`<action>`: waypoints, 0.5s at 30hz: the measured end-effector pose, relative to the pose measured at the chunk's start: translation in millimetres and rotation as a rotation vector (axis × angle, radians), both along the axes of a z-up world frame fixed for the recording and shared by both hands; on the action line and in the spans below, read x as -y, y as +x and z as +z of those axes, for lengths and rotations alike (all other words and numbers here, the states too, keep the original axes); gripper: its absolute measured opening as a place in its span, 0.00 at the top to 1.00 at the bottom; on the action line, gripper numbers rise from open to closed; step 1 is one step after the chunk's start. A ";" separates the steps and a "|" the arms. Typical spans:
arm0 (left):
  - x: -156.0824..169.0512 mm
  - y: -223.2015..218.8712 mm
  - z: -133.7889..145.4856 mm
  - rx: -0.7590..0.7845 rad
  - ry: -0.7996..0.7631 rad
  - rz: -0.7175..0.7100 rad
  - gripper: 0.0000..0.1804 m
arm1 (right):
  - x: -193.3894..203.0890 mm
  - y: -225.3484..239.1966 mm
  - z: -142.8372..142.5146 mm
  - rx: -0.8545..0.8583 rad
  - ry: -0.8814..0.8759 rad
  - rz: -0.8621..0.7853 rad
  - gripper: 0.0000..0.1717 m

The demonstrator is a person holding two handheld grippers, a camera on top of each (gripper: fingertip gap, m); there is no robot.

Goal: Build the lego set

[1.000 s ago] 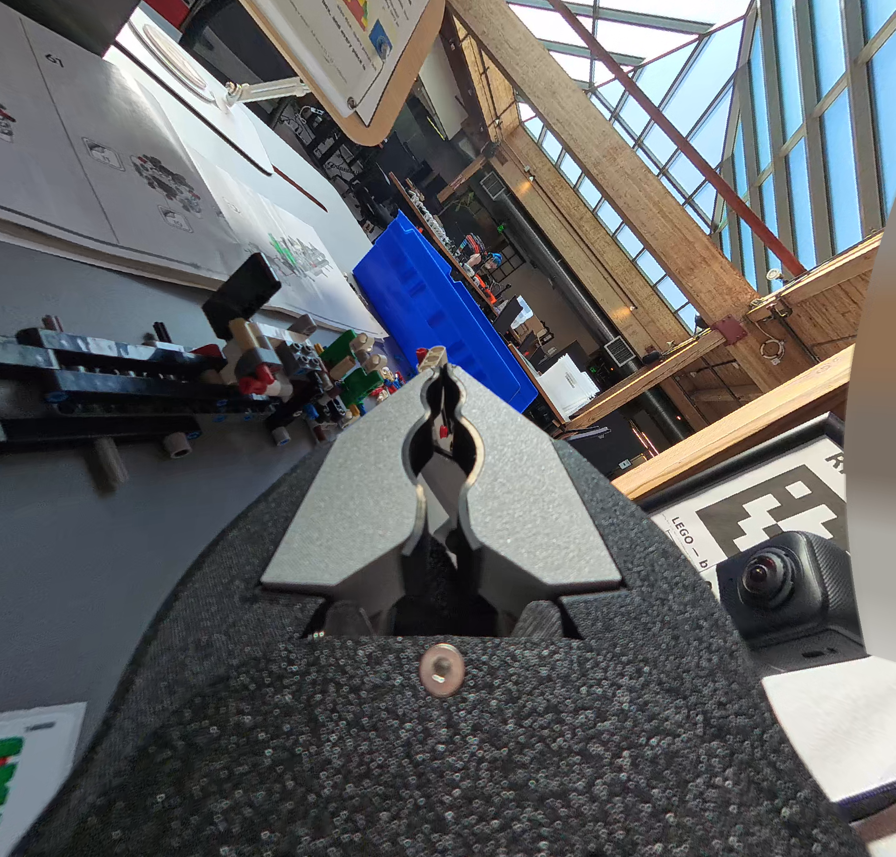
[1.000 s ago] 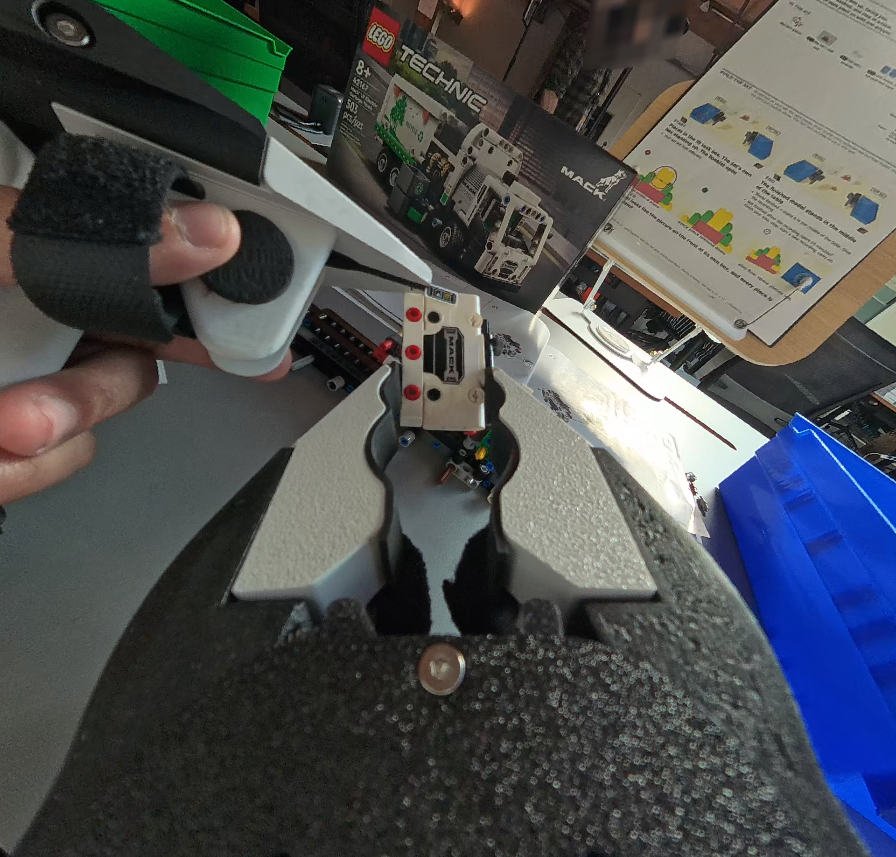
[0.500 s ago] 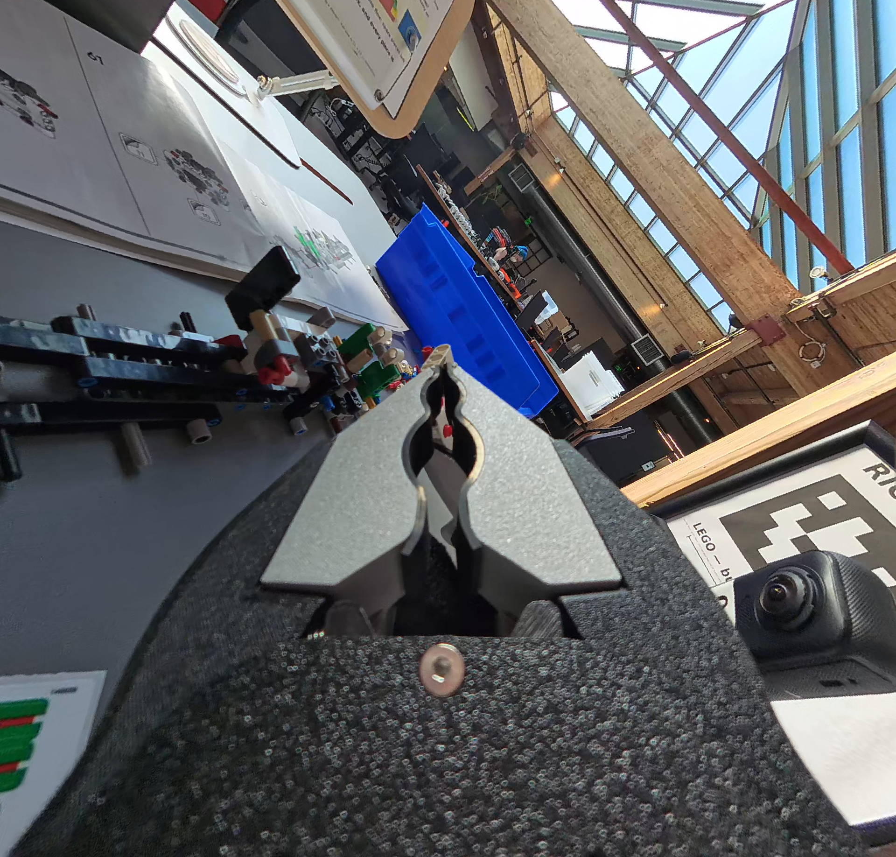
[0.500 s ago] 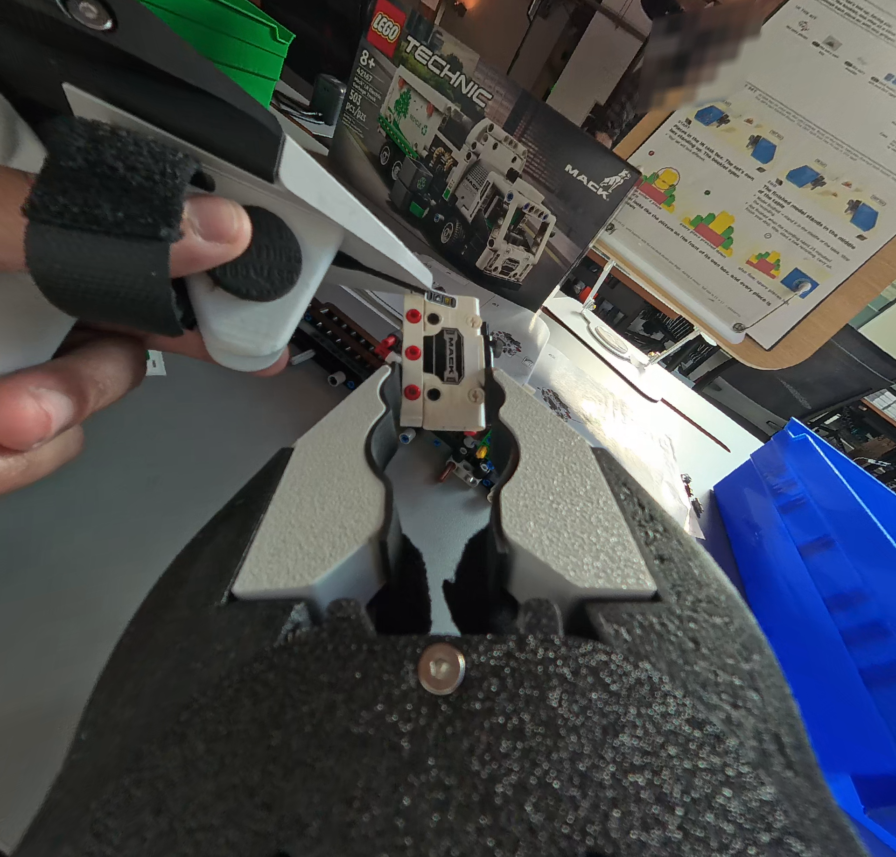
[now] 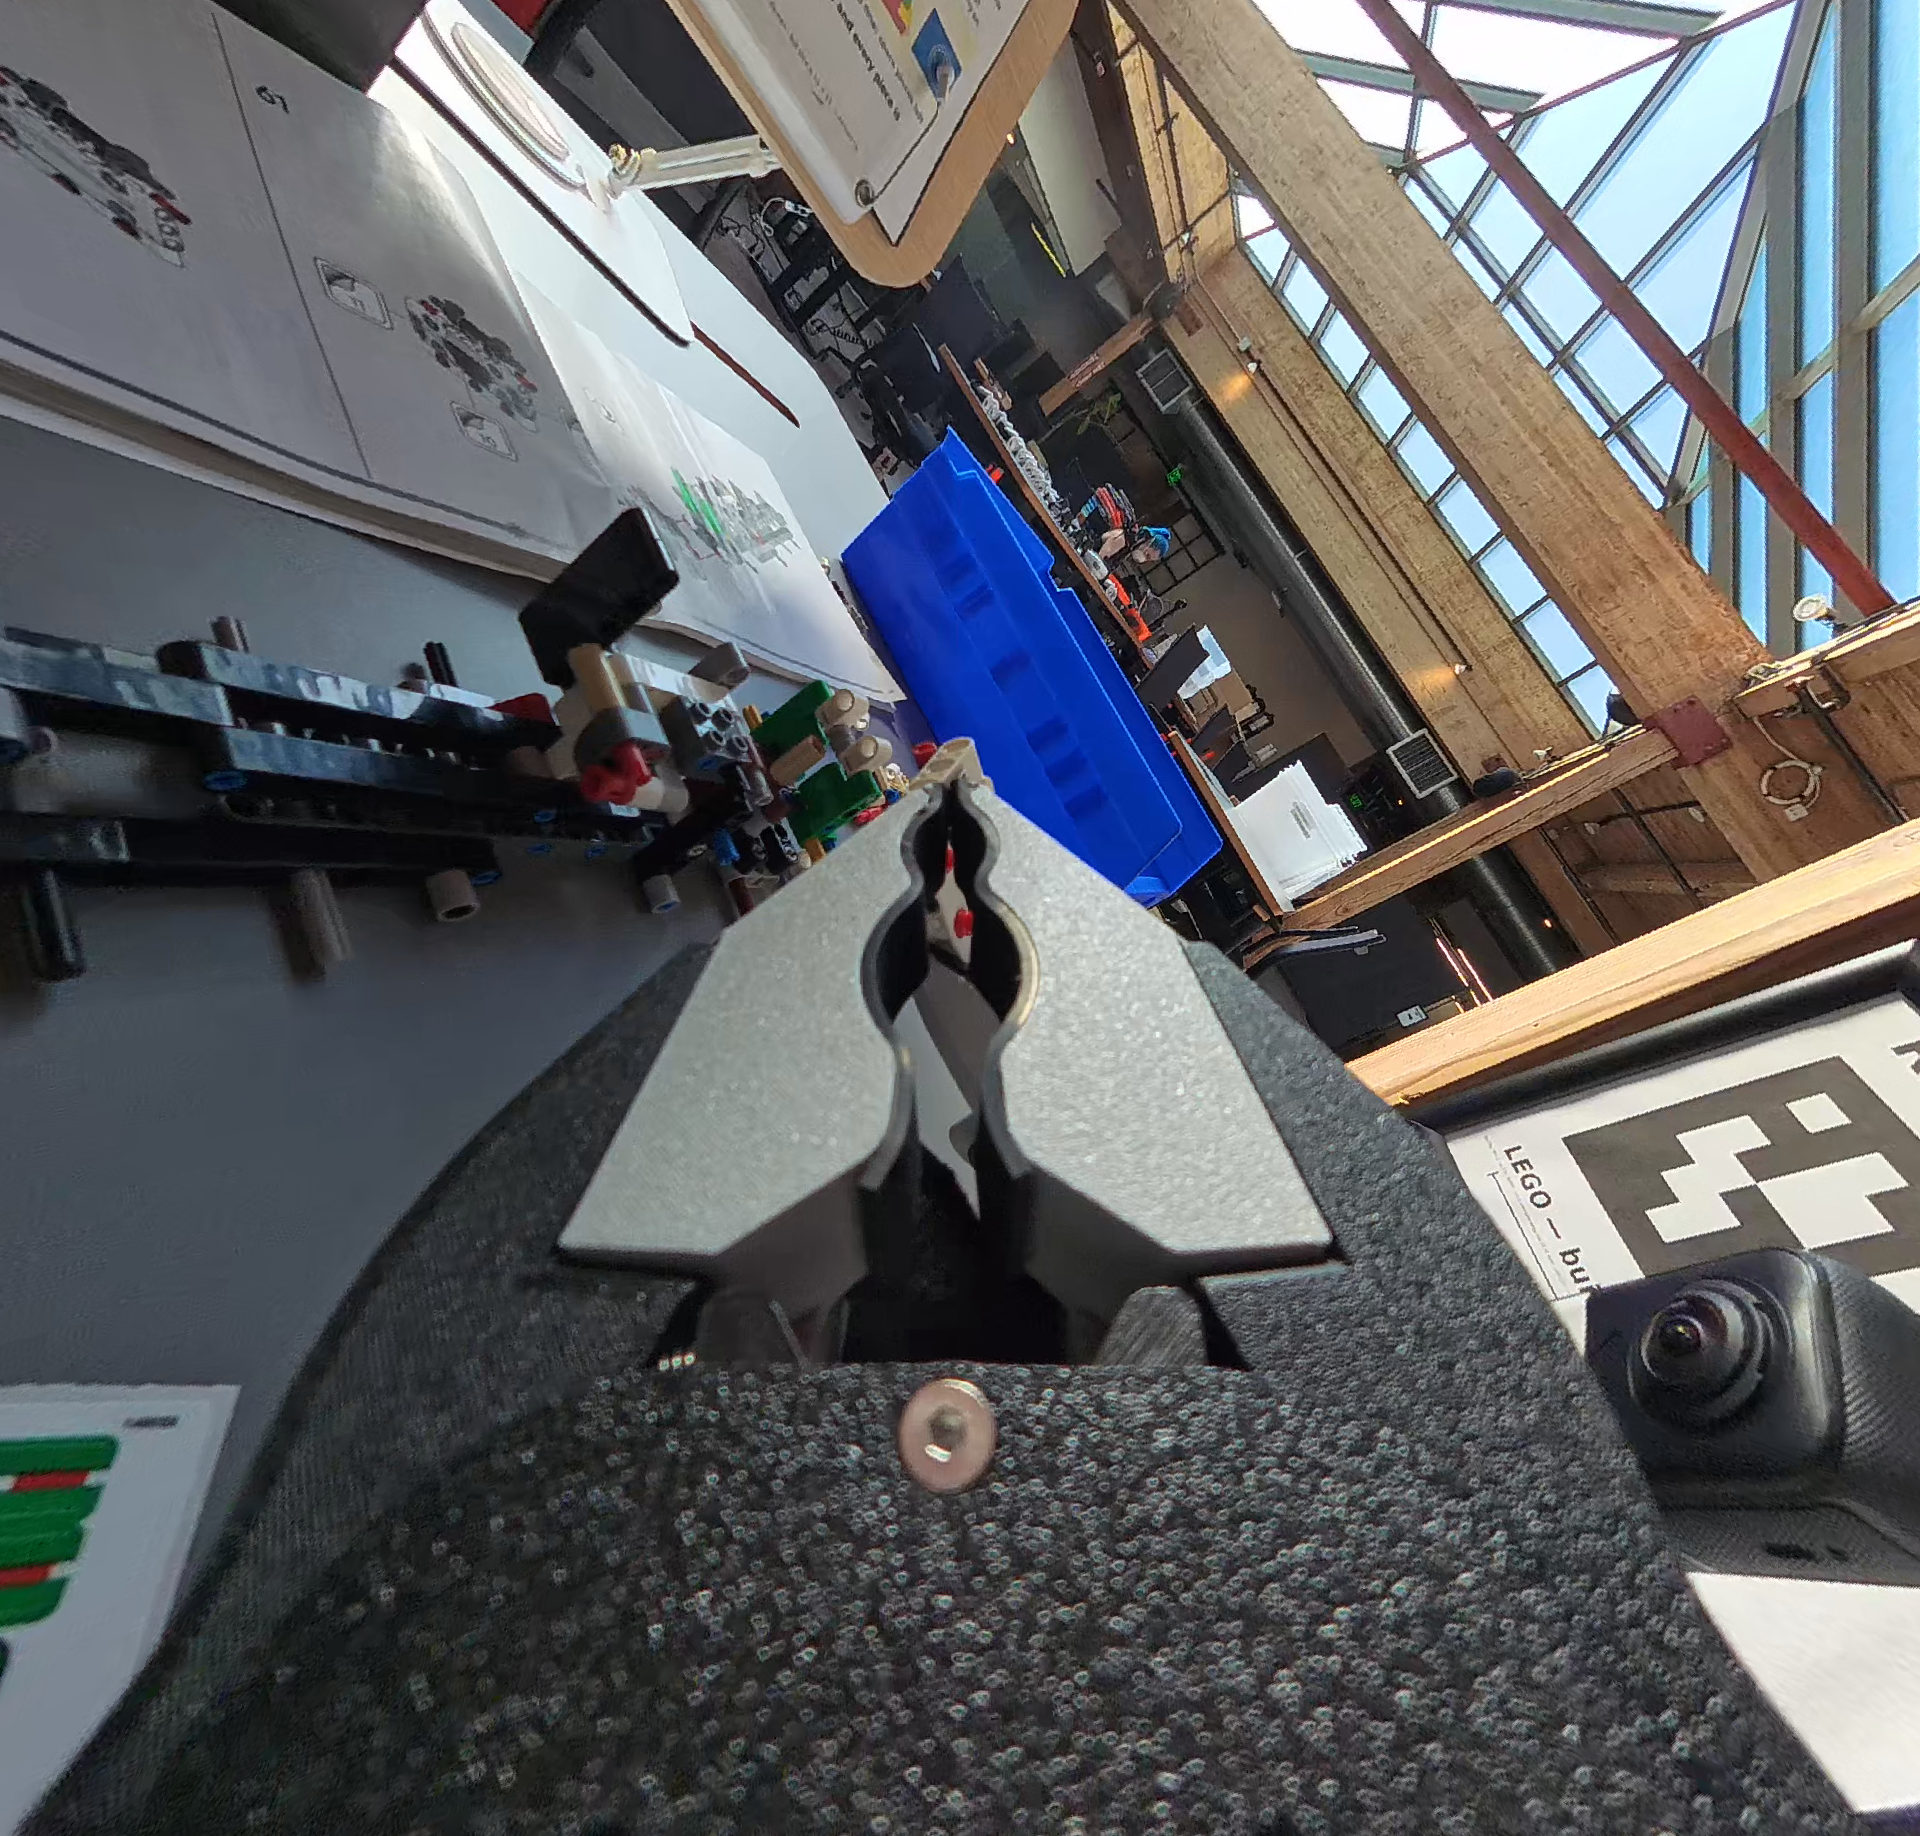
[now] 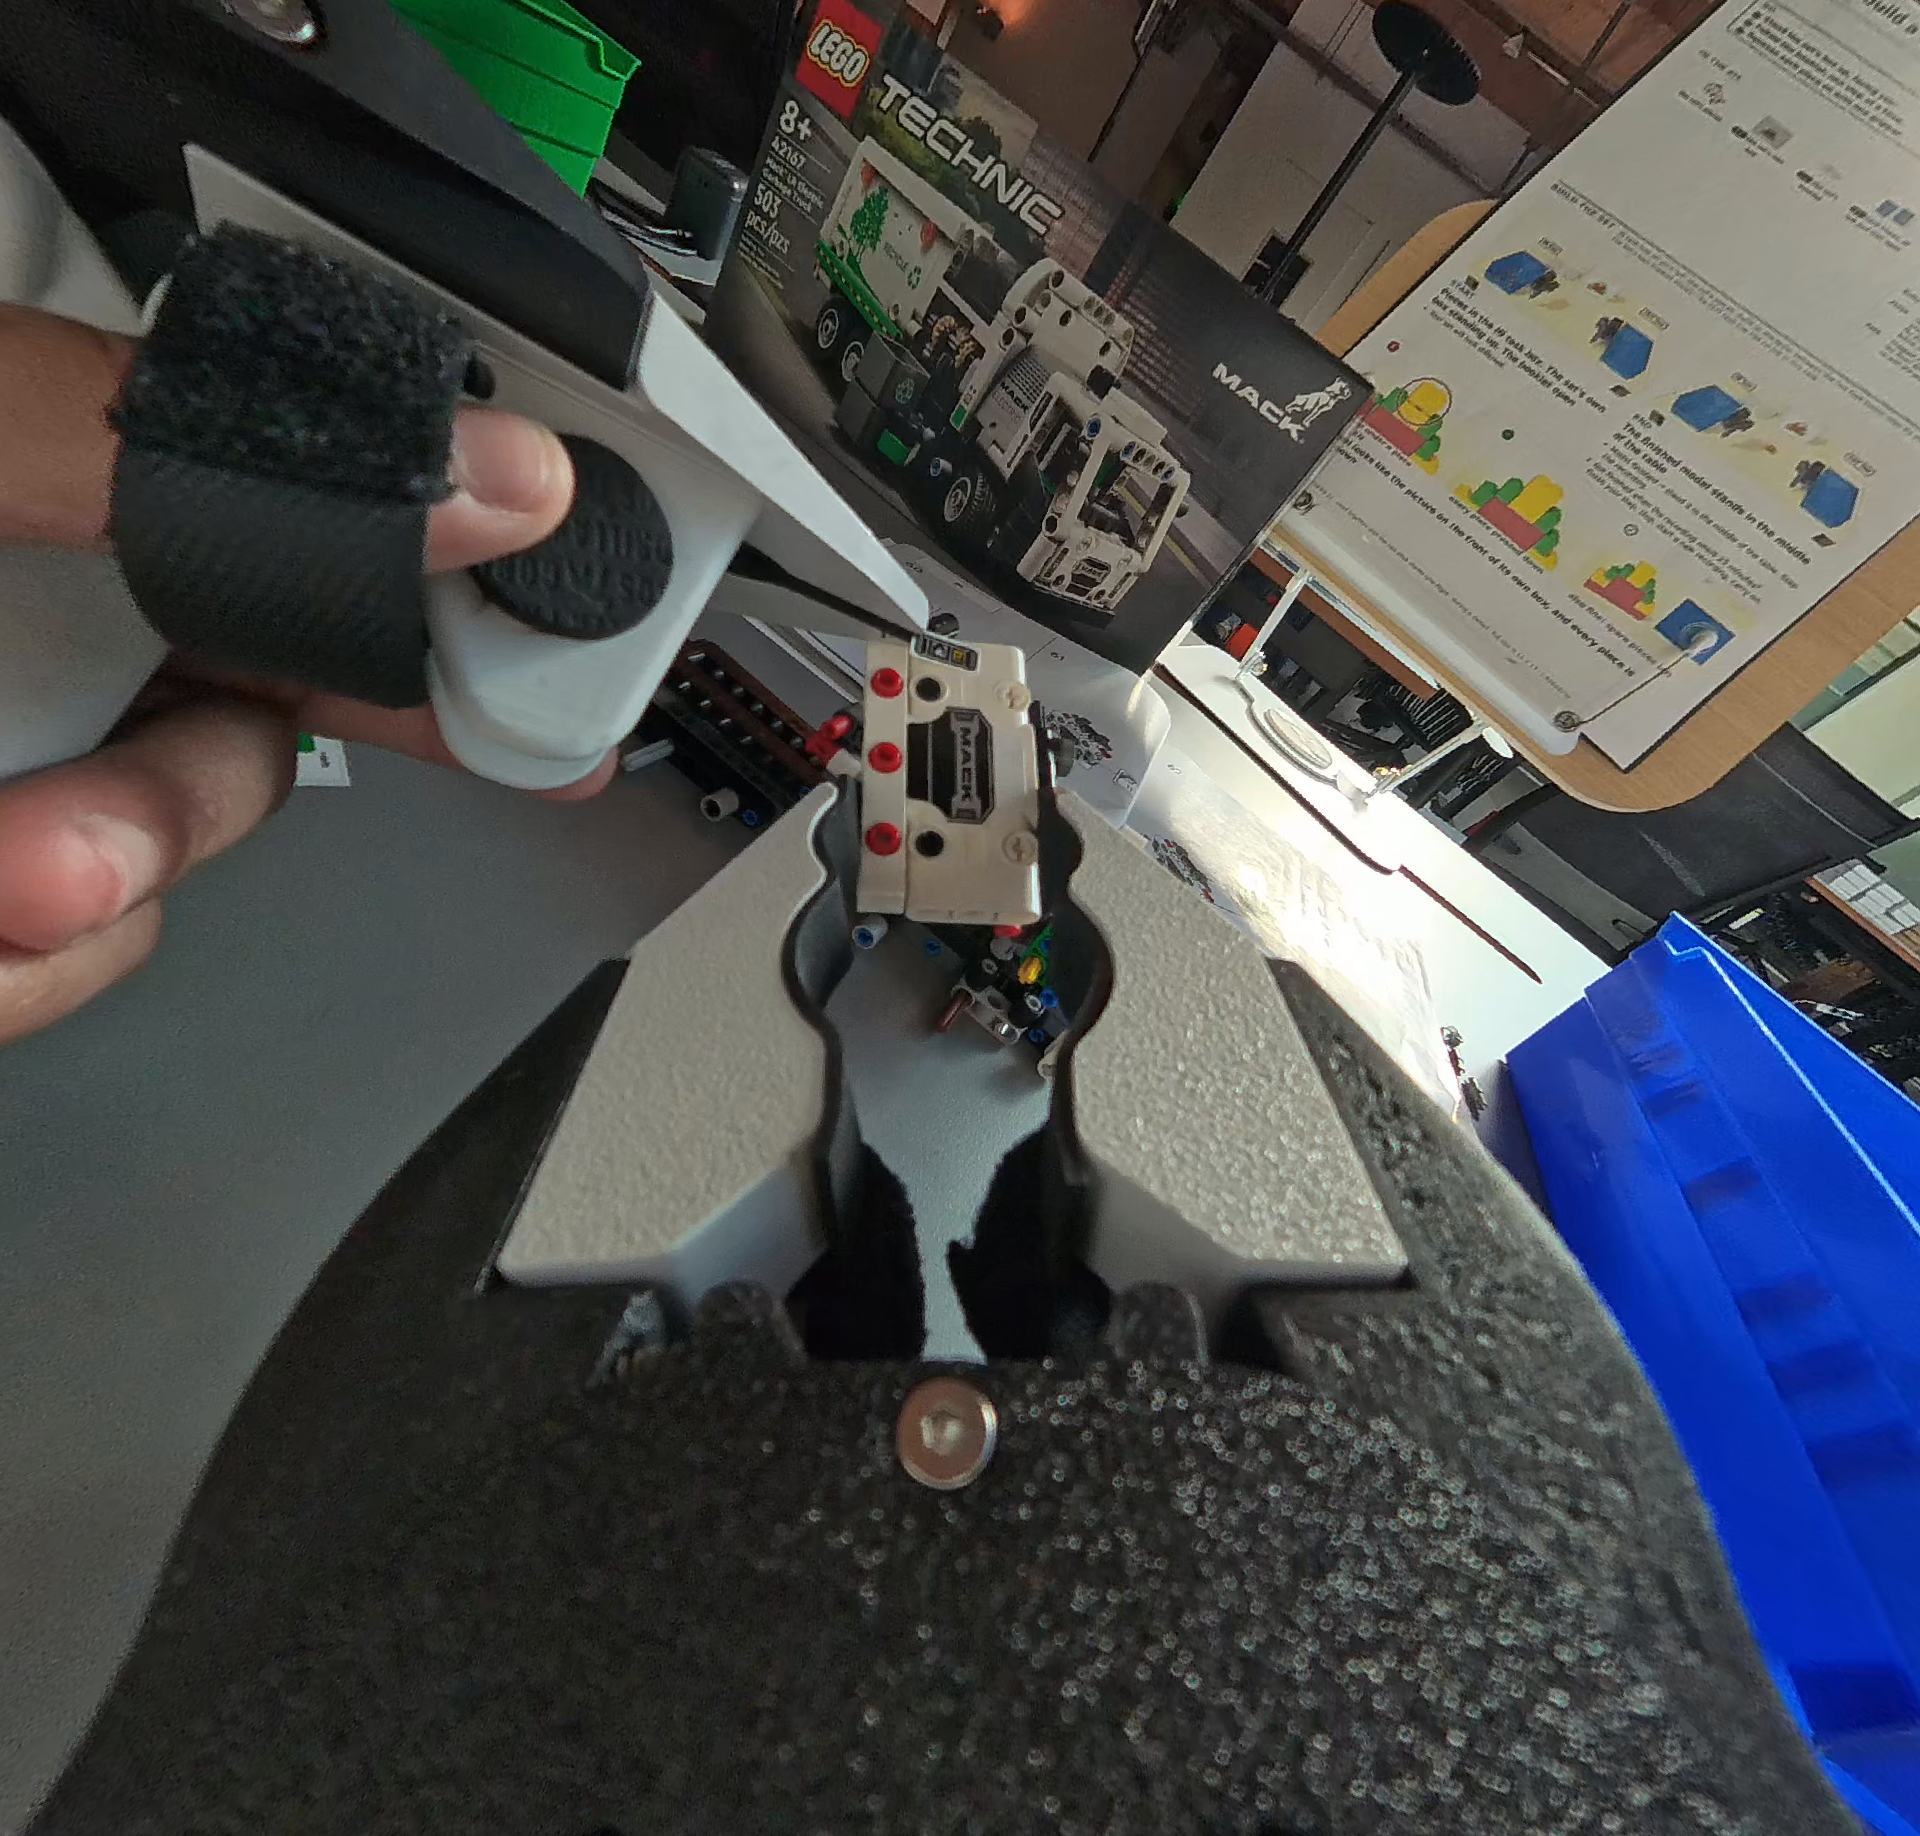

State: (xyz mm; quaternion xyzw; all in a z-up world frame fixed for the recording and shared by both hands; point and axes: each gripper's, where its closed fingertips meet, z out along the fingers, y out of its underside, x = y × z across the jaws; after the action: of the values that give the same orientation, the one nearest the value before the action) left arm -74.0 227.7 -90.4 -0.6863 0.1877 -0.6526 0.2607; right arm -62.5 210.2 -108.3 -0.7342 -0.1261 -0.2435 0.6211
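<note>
Left gripper (image 5: 948, 799) view shifted over last second: instruction sheets (image 5: 343, 332) and blue bin (image 5: 997, 664) slid right and down in frame, sign board (image 5: 873, 72) pushed toward top edge, small black camera (image 5: 1756, 1371) at lower right dropped lower. In right gripper (image 6: 951, 830) view, person's hand (image 6: 156, 643) sits slightly lower, blue bin (image 6: 1714, 1215) edged left, toy box (image 6: 997, 332) tilted further.

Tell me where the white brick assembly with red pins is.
Right wrist view, centre: the white brick assembly sits clamped between the right gripper fingers, the left gripper's tip just above it.
</note>
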 end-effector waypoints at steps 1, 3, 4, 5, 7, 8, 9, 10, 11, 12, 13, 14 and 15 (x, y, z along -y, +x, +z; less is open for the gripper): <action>-0.2 -0.1 -0.2 -0.002 -0.004 0.001 1.00 | -0.1 0.0 0.0 0.009 0.001 -0.001 0.81; -0.7 -0.2 -0.9 -0.008 -0.009 0.005 1.00 | -0.3 -0.1 -0.4 0.020 0.000 -0.004 0.81; -0.5 -0.2 -0.8 -0.008 -0.012 0.004 1.00 | -0.3 -0.1 -0.4 0.025 0.001 -0.006 0.81; -0.8 -0.5 -1.1 -0.010 -0.017 0.007 1.00 | -0.3 -0.2 -0.3 0.028 0.002 -0.006 0.81; -0.6 -1.0 -1.4 -0.013 -0.024 0.010 1.00 | -0.3 -0.1 -0.5 0.032 0.001 -0.009 0.81; -0.8 -1.4 -1.2 -0.011 -0.030 0.014 1.00 | -0.2 -0.3 -0.2 0.034 0.003 -0.008 0.81; -0.6 -1.6 -1.1 -0.010 -0.033 0.016 1.00 | 0.0 -0.3 0.1 0.034 0.005 -0.009 0.81; -0.4 -1.7 -1.1 -0.011 -0.033 0.017 1.00 | 0.0 -0.1 0.3 0.035 0.007 -0.011 0.81; -0.9 -2.3 -1.2 -0.012 -0.034 0.024 1.00 | -0.1 -0.5 0.2 0.038 0.007 -0.009 0.81; -1.4 -2.5 -1.3 -0.013 -0.035 0.029 1.00 | 0.0 -0.9 0.3 0.042 0.008 -0.010 0.81; -1.8 -2.5 -1.3 -0.011 -0.038 0.031 1.00 | 0.0 -1.1 0.1 0.047 0.008 -0.011 0.81; -2.2 -2.6 -1.3 -0.008 -0.044 0.034 1.00 | 0.0 -1.3 0.2 0.049 0.008 -0.010 0.81; -2.3 -2.1 -1.6 -0.009 -0.046 0.034 1.00 | 0.0 -1.1 0.3 0.049 0.009 -0.012 0.81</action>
State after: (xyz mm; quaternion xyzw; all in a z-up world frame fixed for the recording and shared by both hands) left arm -76.1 229.9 -92.0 -0.6981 0.1621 -0.6491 0.2552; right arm -63.6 210.2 -108.0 -0.7260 -0.1359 -0.2658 0.6196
